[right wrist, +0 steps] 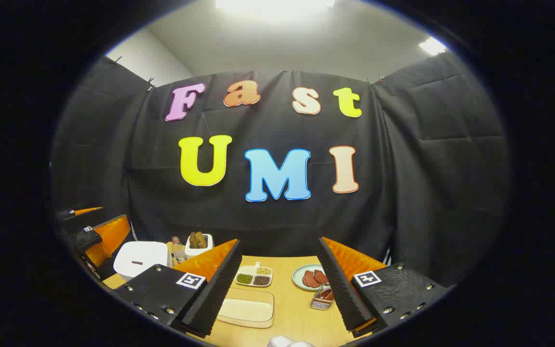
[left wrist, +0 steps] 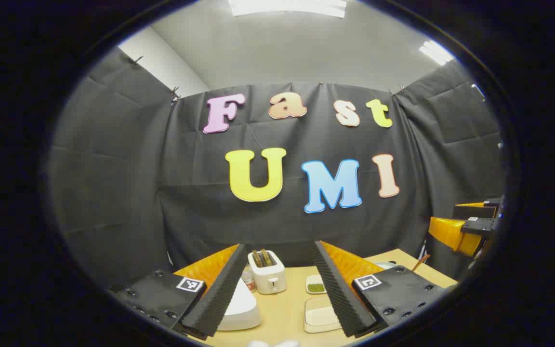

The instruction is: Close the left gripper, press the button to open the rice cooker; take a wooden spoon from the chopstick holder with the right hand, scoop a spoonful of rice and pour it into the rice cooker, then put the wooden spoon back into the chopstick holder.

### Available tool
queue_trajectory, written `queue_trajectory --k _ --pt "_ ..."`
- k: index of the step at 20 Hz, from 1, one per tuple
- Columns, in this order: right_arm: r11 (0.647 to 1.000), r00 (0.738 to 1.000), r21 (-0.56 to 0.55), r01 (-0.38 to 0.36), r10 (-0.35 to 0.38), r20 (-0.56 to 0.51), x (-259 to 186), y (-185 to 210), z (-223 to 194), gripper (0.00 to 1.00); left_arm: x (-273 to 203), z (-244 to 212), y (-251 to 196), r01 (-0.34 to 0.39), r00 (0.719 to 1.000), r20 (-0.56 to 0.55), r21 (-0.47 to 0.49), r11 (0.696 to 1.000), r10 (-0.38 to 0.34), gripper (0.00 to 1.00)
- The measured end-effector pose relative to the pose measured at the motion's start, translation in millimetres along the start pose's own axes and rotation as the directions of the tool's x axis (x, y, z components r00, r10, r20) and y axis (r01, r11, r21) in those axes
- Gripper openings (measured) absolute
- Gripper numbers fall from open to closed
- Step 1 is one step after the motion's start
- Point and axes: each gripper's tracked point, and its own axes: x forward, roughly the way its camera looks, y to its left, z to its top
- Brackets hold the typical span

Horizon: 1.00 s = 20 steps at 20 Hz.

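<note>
In the left gripper view, the left gripper (left wrist: 280,289) hangs above the wooden surface (left wrist: 287,313) with its fingers spread wide and nothing between them. Just beneath its left finger sits the white rice cooker (left wrist: 241,308), lid down. Behind it stands a white toaster (left wrist: 268,272) with two slices in it, and a small dish of green grains (left wrist: 316,286) lies to the right, with a pale tray of rice (left wrist: 321,318) nearer the camera. The right gripper (left wrist: 465,226) shows at the far right edge, held higher — a thin brown handle (left wrist: 422,262) pokes up below it, possibly the wooden spoon, though I cannot tell for sure.

In the right gripper view, the right gripper (right wrist: 277,284) is also spread wide and empty, well above the surface. The rice tray (right wrist: 246,308) lies between its fingers, farther down. A divided dish of grains (right wrist: 253,277) and a plate of meat (right wrist: 313,277) sit beyond. The rice cooker (right wrist: 140,258) is off to the left, closed, beside the left gripper (right wrist: 99,233). The chopstick holder is not something I can pick out.

By my reading the task stands at its first step: the cooker is unopened. The next move calls for bringing the left fingers together, then lowering them onto the lid button.
</note>
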Motion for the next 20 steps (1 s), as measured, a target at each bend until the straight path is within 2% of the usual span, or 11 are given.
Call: queue_trajectory --k 4,11,20 --pt "1.000 1.000 -0.023 0.000 0.000 0.015 -0.2 5.7 4.0 0.96 2.4 -1.9 3.9 -0.001 1.000 -0.007 -0.016 1.000 0.001 0.96" --pt "1.000 1.000 0.024 0.014 -0.015 0.016 -1.4 1.0 7.0 0.96 1.3 -2.8 1.9 0.011 1.000 -0.015 -0.004 1.000 -0.011 0.98" --pt "0.999 0.999 0.033 0.043 -0.043 0.010 -3.8 -5.4 5.0 0.96 -0.1 3.1 -0.1 0.016 1.000 -0.003 -0.003 1.000 -0.016 0.99"
